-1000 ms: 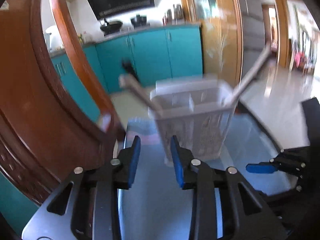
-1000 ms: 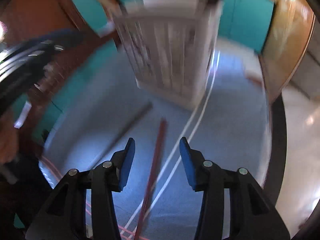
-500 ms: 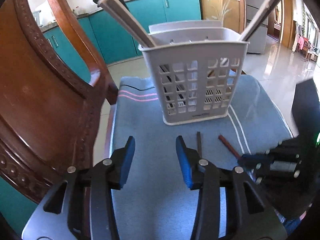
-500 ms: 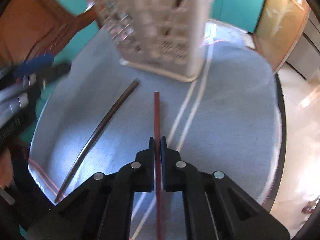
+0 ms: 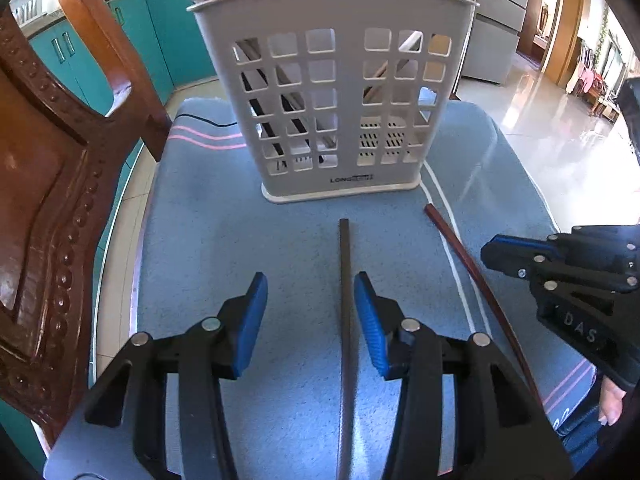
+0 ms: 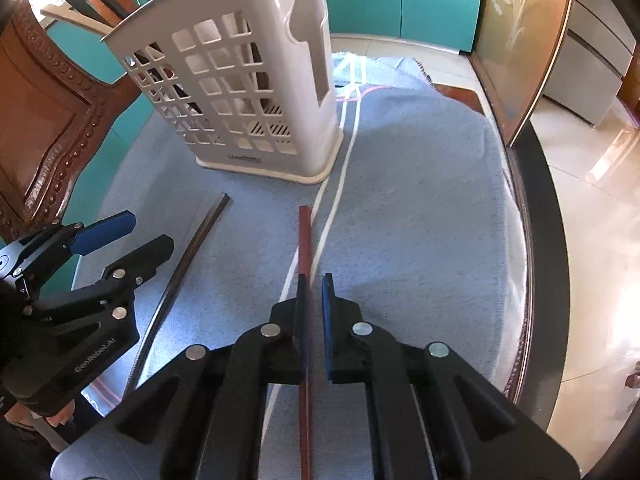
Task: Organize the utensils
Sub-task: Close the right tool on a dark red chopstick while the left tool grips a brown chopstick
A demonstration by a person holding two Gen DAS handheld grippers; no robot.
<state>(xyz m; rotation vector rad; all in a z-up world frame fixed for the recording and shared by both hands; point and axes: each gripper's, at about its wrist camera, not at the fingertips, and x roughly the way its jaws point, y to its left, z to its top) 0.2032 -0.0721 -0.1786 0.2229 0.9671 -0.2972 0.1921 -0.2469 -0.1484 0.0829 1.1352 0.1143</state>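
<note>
A white slotted utensil basket [image 5: 332, 96] stands on the blue towel [image 5: 224, 248], with several chopsticks leaning inside; it also shows in the right wrist view [image 6: 240, 92]. A dark chopstick [image 5: 345, 280] lies on the towel between the fingers of my left gripper [image 5: 308, 312], which is open around it, close to the right pad. A red-brown chopstick [image 6: 304, 236] lies beside a white stripe. My right gripper [image 6: 315, 300] straddles it with the jaws narrowly apart, the left pad against it. The red chopstick [image 5: 460, 252] and right gripper [image 5: 520, 256] also show in the left wrist view.
A carved wooden chair back [image 5: 48, 184] stands close on the left of the towel. The table's dark rim [image 6: 544, 208] curves along the right side. Teal cabinets [image 5: 152, 32] and a tiled floor [image 5: 560, 136] lie beyond.
My left gripper has dropped lower and moved forward over the dark chopstick. My right gripper, pinched on the red chopstick half a second ago, now has its jaws slightly apart.
</note>
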